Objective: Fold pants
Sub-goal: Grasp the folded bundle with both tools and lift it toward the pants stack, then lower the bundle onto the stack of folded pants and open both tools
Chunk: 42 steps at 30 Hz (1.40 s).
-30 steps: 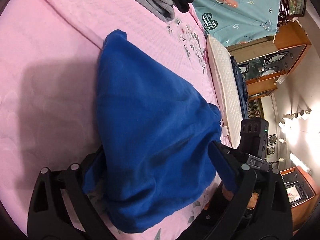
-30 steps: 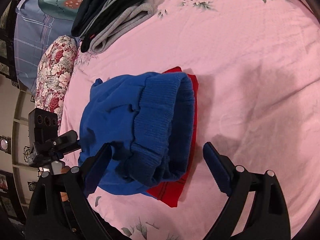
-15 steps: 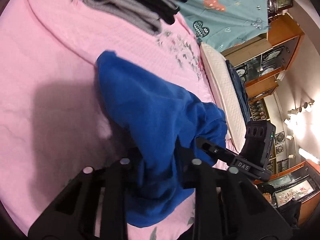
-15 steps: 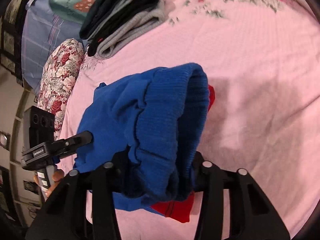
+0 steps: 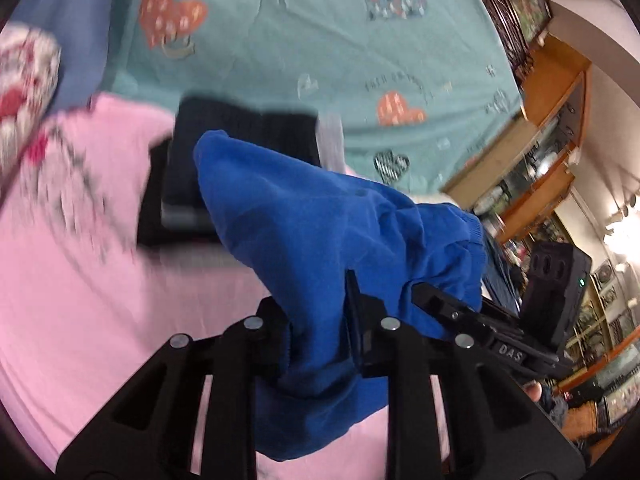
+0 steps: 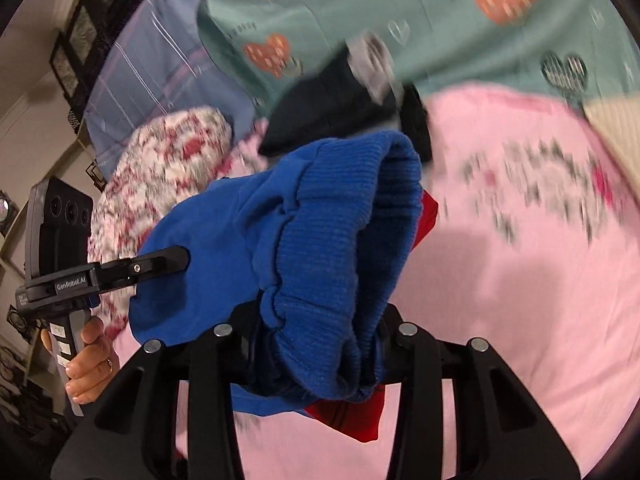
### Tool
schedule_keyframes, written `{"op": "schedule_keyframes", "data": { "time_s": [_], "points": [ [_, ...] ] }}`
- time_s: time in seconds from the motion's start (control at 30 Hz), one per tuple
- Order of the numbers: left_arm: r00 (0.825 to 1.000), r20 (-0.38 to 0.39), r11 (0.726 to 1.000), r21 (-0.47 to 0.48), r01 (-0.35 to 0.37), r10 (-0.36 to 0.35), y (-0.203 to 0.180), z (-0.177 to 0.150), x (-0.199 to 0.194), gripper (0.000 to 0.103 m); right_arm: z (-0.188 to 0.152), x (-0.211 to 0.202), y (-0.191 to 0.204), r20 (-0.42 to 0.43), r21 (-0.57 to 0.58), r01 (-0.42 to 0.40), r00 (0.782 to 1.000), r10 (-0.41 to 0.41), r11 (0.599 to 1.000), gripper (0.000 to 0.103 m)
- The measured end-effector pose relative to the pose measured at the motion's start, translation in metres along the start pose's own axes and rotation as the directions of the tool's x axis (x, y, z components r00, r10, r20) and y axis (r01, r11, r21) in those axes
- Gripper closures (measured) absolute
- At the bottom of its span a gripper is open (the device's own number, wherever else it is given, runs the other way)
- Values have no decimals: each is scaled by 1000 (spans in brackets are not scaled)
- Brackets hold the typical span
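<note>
A pair of blue pants (image 5: pixel 320 240) is held up off the pink bedsheet (image 5: pixel 80 300) by both grippers at once. In the left wrist view, the left gripper (image 5: pixel 318 340) is seen clamped on a bunched fold of the blue fabric, its two black fingers drawn close together with cloth pressed between them and more cloth hanging below. The other gripper, marked with white letters, is visible at the right of that view, gripping the far edge of the same garment.

In the right wrist view, the right gripper (image 6: pixel 316 354) is closed on the thick ribbed waistband (image 6: pixel 352 220) of the pants – the band is squeezed between the fingers and bulges out above and below them. A piece of red fabric (image 6: pixel 352 416) is seen under the blue cloth, hanging with it near the fingers; whether it belongs to the pants or is a separate garment cannot be told. At the left of this view, the left gripper's body is held in a person's hand (image 6: pixel 90 364), and its tip is pressed into the blue fabric.

Behind the pants, a stack of folded dark and grey clothes (image 5: pixel 240 152) is lying on the bed, near a teal blanket with heart prints (image 5: pixel 300 40). A floral pillow (image 6: pixel 168 168) is seen beside the stack in the right wrist view. Wooden display shelves (image 5: pixel 540 152) are visible at the right of the left wrist view. Much of the background is blurred.
</note>
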<state>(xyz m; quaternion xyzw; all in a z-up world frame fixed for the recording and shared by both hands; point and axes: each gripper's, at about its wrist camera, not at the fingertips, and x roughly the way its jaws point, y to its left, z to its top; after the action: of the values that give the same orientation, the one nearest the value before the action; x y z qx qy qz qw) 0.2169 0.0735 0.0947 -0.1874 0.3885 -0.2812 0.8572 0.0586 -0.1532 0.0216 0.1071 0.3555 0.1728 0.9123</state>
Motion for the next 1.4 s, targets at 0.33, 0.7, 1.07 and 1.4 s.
{"op": "schedule_keyframes", "data": {
  "time_s": [0.33,0.7,1.07,1.4],
  "points": [
    [979,-114,975,-127,-183,169,94,149,133,71,229,95,-14,54,-39,54,997,-52,998,61],
    [985,-42,981,-84,-172,169,113,146,127,21,225,205,-98,-12,48,107,994,-106,993,13],
    [874,193,874,115,-472,447,20,77,41,6,250,133,-60,215,0,332,921,-324,943,13],
    [855,190,862,68,-502,483,3,-3,23,5,248,119,-51,239,18,350,908,-344,936,13]
  ]
}}
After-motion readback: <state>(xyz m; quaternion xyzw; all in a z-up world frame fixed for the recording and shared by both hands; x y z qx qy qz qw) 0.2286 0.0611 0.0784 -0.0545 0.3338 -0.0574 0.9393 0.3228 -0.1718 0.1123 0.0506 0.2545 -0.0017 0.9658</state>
